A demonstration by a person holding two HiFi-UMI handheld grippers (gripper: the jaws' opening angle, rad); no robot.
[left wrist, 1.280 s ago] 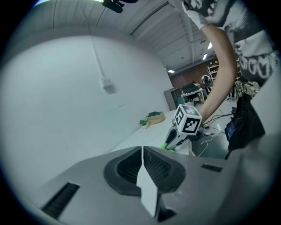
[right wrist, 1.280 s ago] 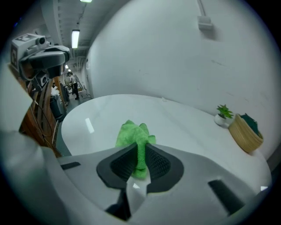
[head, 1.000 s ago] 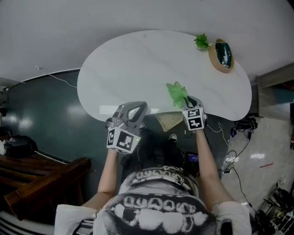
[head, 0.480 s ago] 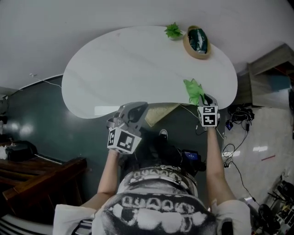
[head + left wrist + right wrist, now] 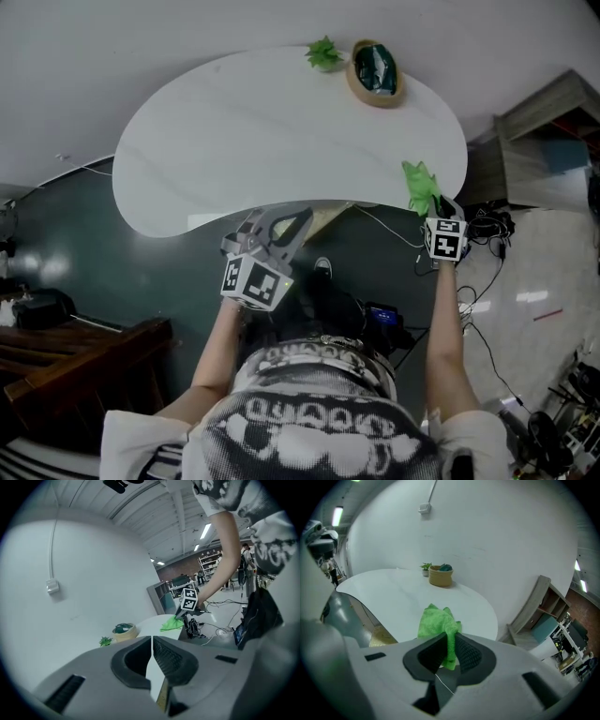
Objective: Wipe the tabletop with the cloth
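Note:
A green cloth (image 5: 421,187) lies on the near right edge of the white oval tabletop (image 5: 253,131). My right gripper (image 5: 433,208) is shut on the cloth, whose bunched end (image 5: 438,624) spreads onto the table ahead of the jaws. My left gripper (image 5: 281,228) hovers at the table's near edge, left of centre, shut with nothing between its jaws. In the left gripper view the cloth (image 5: 169,623) and the right gripper (image 5: 180,616) show far off on the table.
A tan bowl (image 5: 374,72) with a dark green thing inside and a small green plant (image 5: 323,52) stand at the table's far edge. A wooden shelf unit (image 5: 543,606) stands to the right of the table. Cables (image 5: 483,230) lie on the floor.
My right gripper has dragged the cloth rightward along the table's near edge, from the middle to the right end. The left gripper has stayed about where it was.

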